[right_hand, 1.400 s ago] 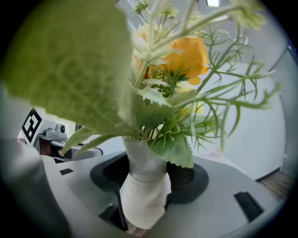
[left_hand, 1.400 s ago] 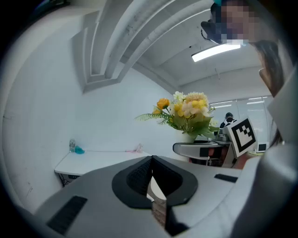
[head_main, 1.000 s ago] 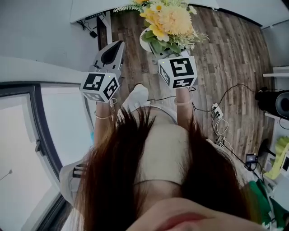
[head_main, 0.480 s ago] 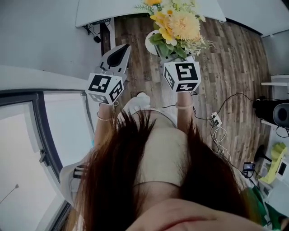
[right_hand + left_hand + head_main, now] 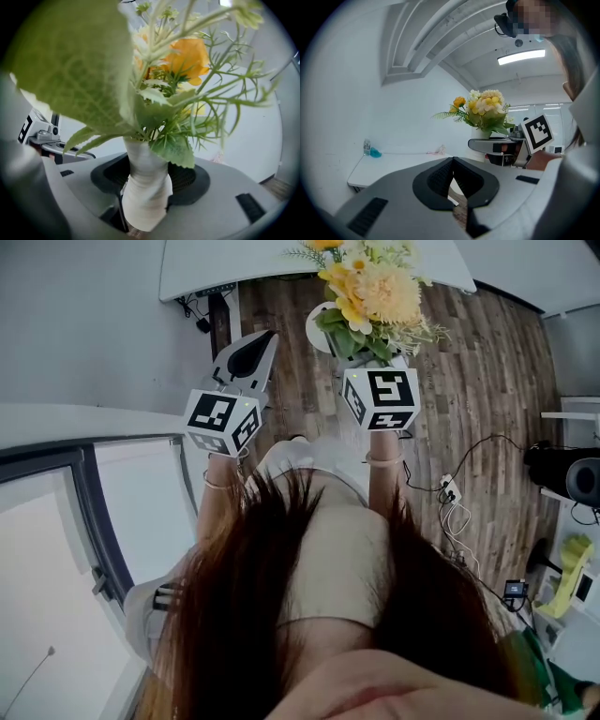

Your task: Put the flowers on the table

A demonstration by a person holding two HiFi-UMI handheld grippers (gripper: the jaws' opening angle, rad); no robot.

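Observation:
A bunch of yellow and cream flowers point(image 5: 373, 289) with green leaves stands in a white vase point(image 5: 144, 194). My right gripper point(image 5: 146, 187) is shut on the vase's narrow body and holds it upright above the wooden floor. Its marker cube point(image 5: 381, 397) sits just below the bouquet in the head view. The white table point(image 5: 234, 263) lies ahead, past the flowers. My left gripper point(image 5: 265, 337) hangs to the left of the vase, jaws shut with nothing in them. In the left gripper view the flowers point(image 5: 485, 108) show to the right, above the table point(image 5: 389, 164).
A small blue thing point(image 5: 371, 151) and a pinkish thing point(image 5: 438, 150) lie at the table's back by the wall. A dark table leg point(image 5: 217, 320) stands at the left. Cables and a power strip point(image 5: 450, 491) lie on the floor at the right. A glass partition point(image 5: 84, 521) runs along the left.
Both grippers and the vase of flowers have moved forward, closer to the white table, which takes up more of the head view's top edge. Both grips are unchanged.

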